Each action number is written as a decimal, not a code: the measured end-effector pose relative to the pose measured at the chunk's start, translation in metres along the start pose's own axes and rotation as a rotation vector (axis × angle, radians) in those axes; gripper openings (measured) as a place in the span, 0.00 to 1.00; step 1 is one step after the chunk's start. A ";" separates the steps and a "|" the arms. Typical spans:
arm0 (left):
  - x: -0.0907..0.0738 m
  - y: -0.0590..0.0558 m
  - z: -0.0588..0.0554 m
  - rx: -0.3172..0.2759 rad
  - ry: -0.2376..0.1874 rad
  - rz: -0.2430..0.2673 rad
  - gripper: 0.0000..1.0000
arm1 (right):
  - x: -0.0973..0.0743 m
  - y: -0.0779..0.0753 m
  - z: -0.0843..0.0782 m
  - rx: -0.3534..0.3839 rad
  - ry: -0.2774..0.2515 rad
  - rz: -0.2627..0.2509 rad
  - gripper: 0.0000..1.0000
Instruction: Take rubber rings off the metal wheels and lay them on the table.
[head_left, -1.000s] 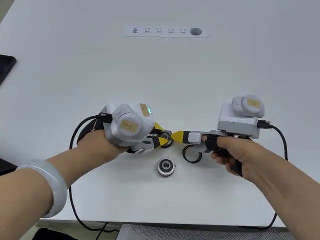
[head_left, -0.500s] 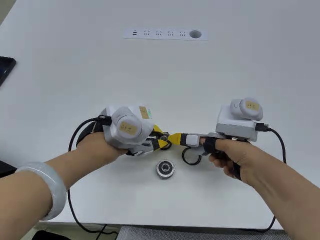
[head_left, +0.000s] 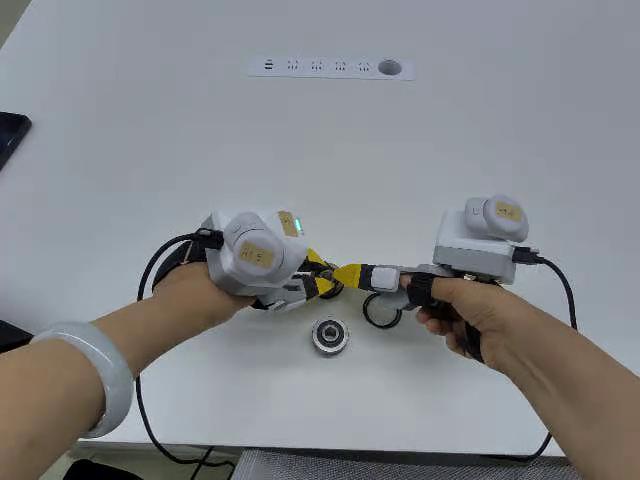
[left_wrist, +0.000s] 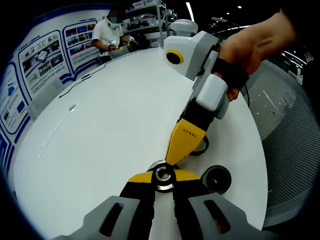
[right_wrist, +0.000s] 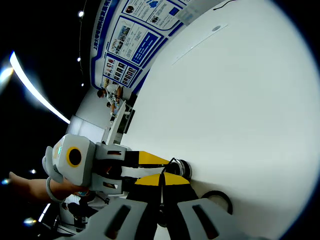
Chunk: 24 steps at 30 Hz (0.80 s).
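Two hand-held grippers are seen tip to tip over the bench (head_left: 450, 150). The left hand-held gripper (head_left: 318, 283) is clamped on a metal wheel (left_wrist: 162, 174). The right hand-held gripper (right_wrist: 162, 178), pressed together, is set against the wheel's rim, which lies straight ahead along its axis — caught rubber cannot be confirmed. One loose rubber ring (head_left: 383, 326) lies under its body; a second wheel (head_left: 331, 337) sits near both tips.

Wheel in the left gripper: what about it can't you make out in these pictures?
- Head view: yellow tips hide most of the wheel.
- Left gripper view: the left gripper covers the wheel's rim, so it is unclear whether the rim is bare.
- Right gripper view: the right gripper has its tips together, hiding what, if anything, they pinch.
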<state>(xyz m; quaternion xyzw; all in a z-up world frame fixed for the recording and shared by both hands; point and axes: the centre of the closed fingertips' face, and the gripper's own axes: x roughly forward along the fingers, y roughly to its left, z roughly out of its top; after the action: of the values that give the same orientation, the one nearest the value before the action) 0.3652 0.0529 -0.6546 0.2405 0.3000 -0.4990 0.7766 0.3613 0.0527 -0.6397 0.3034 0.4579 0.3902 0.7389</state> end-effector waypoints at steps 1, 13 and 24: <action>0.000 0.000 0.000 0.001 -0.001 0.001 0.13 | 0.001 0.000 0.000 -0.002 -0.001 0.000 0.01; 0.001 -0.001 0.001 0.001 -0.007 -0.004 0.14 | 0.002 -0.006 -0.001 0.009 -0.015 -0.026 0.01; -0.003 -0.004 0.004 0.022 -0.020 -0.004 0.18 | 0.002 -0.011 0.000 0.010 -0.019 -0.044 0.02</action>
<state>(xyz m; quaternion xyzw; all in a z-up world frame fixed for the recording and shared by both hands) 0.3616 0.0505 -0.6504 0.2433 0.2872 -0.5063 0.7759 0.3649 0.0489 -0.6493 0.3005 0.4595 0.3687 0.7500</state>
